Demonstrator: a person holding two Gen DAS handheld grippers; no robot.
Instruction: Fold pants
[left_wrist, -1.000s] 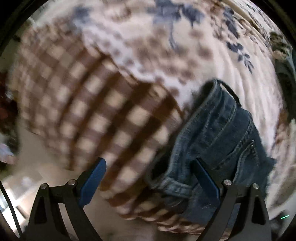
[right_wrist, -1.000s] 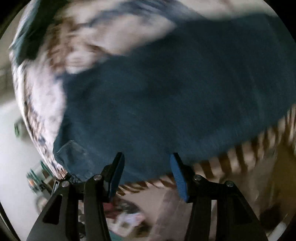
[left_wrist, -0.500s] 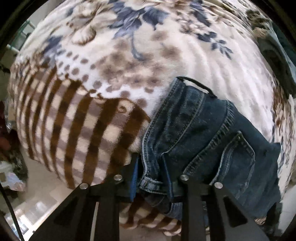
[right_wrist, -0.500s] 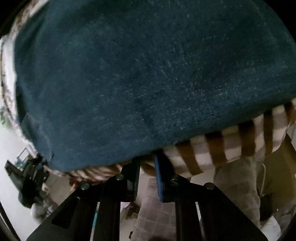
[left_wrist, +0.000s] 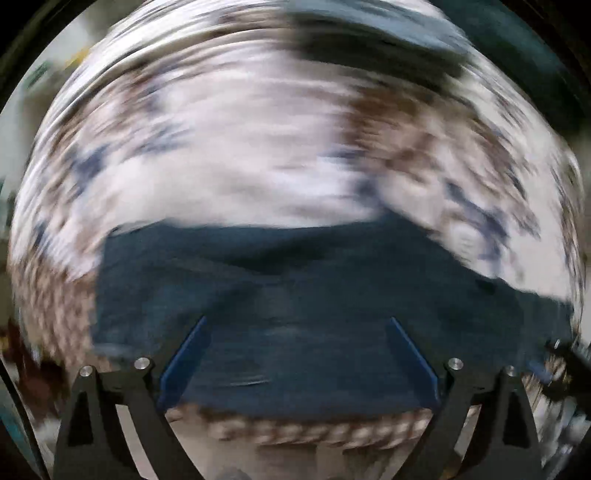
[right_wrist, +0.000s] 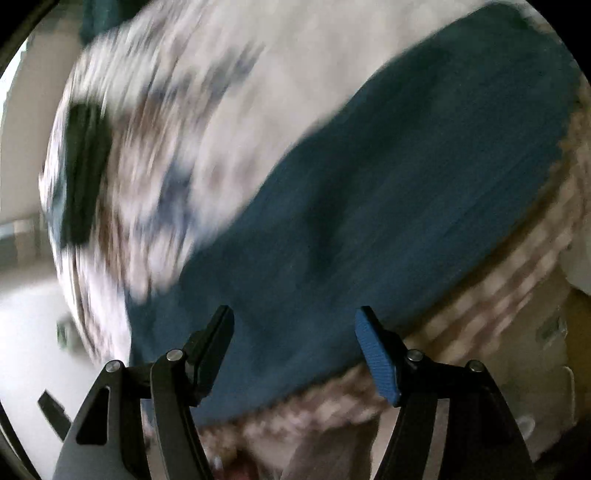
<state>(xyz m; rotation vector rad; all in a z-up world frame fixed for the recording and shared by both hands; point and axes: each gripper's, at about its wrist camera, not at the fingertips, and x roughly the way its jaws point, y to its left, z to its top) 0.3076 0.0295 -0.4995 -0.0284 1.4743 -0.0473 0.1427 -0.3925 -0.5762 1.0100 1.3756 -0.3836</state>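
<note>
A floral blanket (left_wrist: 236, 158) in white, brown and blue covers the bed, with a brown checked border (right_wrist: 509, 280) at its near edge (both views are badly smeared). The dark denim pants (left_wrist: 295, 295) lie flat near that border. The left gripper (left_wrist: 297, 360) and right gripper (right_wrist: 295, 349) have just been opening; both stand spread, nothing between the pads.

One pair of dark blue pants (left_wrist: 295, 295) lies on one floral blanket (left_wrist: 240, 166). Two grippers show, the left gripper (left_wrist: 297, 356) and the right gripper (right_wrist: 295, 349), each with two fingers.
</note>
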